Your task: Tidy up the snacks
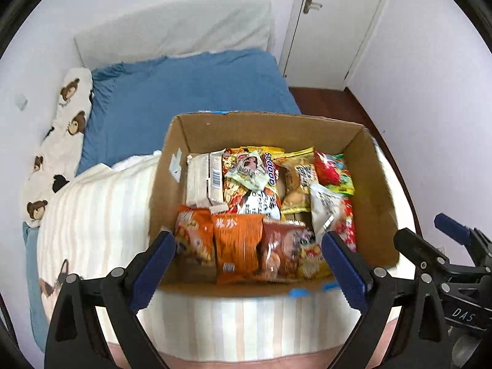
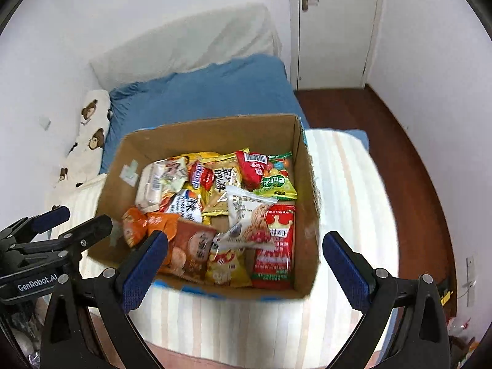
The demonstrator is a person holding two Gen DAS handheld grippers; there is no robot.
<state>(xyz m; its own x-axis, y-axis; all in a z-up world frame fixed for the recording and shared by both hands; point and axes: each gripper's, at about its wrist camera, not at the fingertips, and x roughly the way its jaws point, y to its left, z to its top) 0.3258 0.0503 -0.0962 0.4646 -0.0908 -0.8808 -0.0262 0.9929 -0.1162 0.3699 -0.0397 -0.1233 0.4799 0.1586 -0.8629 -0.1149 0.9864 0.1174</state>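
Observation:
An open cardboard box [image 1: 252,129] [image 2: 215,132] sits on the bed on a striped blanket. It holds several snack packets: an orange packet [image 1: 238,246] and a brown packet [image 1: 281,249] at the near edge, a white bar pack [image 1: 203,181], and a red crown packet [image 2: 275,246]. My left gripper [image 1: 249,264] is open and empty above the box's near edge. My right gripper [image 2: 246,264] is open and empty above the box's near right corner. Each gripper shows in the other's view: the right one [image 1: 430,233] and the left one [image 2: 70,224].
The box rests on a cream striped blanket [image 1: 101,215] [image 2: 344,184] over a blue sheet [image 1: 184,92]. A bear-print pillow [image 1: 61,141] lies along the left wall. A white door [image 2: 335,24] and dark wood floor [image 2: 399,141] are at the right.

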